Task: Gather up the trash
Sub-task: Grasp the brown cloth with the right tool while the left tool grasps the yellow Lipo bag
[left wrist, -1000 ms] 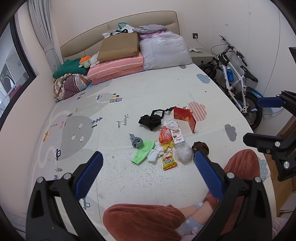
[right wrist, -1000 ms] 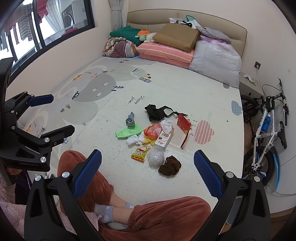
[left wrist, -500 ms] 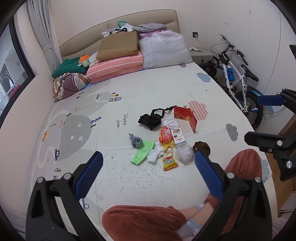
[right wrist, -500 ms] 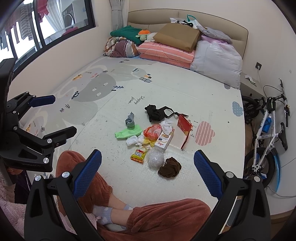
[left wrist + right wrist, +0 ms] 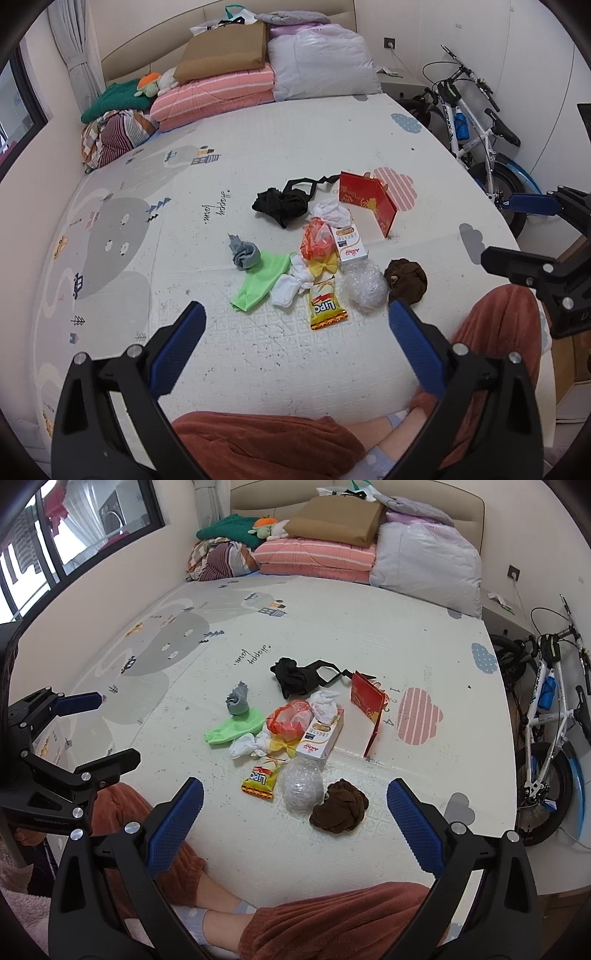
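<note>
A pile of litter and clothes lies on the play mat: a yellow snack packet (image 5: 325,307) (image 5: 260,780), a clear plastic ball (image 5: 364,289) (image 5: 301,785), a white carton (image 5: 348,243) (image 5: 320,734), an orange plastic bag (image 5: 316,240) (image 5: 288,718), a red paper bag (image 5: 367,199) (image 5: 367,702) and crumpled tissue (image 5: 330,213). My left gripper (image 5: 293,325) is open, high above the mat, short of the pile. My right gripper (image 5: 295,805) is also open with nothing in it, hovering near the plastic ball.
Mixed in are a green cloth (image 5: 260,282), a grey sock (image 5: 243,254), a black garment (image 5: 282,203) and a brown sock ball (image 5: 405,280). A person's legs in rust trousers (image 5: 325,919) sit at the mat's near edge. A bicycle (image 5: 476,122) stands right; bedding (image 5: 229,88) is stacked behind.
Both grippers have drifted slightly; the pile sits a touch higher and nearer in the views. Nothing on the mat has moved and both stay open.
</note>
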Available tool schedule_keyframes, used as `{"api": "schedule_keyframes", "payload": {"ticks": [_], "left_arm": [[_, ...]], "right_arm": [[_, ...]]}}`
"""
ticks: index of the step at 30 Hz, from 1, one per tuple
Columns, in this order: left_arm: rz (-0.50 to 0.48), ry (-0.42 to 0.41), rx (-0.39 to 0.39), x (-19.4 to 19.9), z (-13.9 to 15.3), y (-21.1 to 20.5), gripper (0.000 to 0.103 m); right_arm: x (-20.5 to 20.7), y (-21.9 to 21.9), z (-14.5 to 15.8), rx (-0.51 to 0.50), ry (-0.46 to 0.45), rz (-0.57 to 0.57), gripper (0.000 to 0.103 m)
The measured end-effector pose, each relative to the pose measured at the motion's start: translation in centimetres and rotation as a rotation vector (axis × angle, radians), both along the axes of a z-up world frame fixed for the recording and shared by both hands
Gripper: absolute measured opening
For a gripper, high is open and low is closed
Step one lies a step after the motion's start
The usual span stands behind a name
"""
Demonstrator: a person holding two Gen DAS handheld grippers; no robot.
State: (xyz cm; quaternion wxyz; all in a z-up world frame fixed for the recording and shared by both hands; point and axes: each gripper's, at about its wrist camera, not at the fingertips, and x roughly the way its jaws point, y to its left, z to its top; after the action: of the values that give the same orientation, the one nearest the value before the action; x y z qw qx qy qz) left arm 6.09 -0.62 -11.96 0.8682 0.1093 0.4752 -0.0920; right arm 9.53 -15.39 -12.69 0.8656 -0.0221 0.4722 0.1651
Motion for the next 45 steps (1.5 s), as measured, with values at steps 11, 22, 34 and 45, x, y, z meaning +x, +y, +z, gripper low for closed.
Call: {"api": "schedule_keyframes", "payload": {"ticks": [11, 22, 34, 45], "left_arm": [[0.059, 0.181, -0.033, 4.3, -11.2, 0.4, 0.099], [0.076, 0.336, -0.049, 7.8, -19.8, -0.5, 0.098], [0.077, 0.421, -0.047, 10.5, -25.1, -2.1, 0.055], [0.044, 0.393, -0.047, 10.0, -25.2, -2.7, 0.048]], "right_arm": [[3.3, -0.5, -10.9, -0.112, 0.032, -0.042, 0.095], [6.1, -1.0, -18.6, -0.206, 0.139, -0.064, 0.094], [8.3, -1.4, -22.6, -0.193, 0.257, -0.078, 0.094], [8.1, -0.8, -23.4, -0.164, 0.294, -0.022, 0.051]]}}
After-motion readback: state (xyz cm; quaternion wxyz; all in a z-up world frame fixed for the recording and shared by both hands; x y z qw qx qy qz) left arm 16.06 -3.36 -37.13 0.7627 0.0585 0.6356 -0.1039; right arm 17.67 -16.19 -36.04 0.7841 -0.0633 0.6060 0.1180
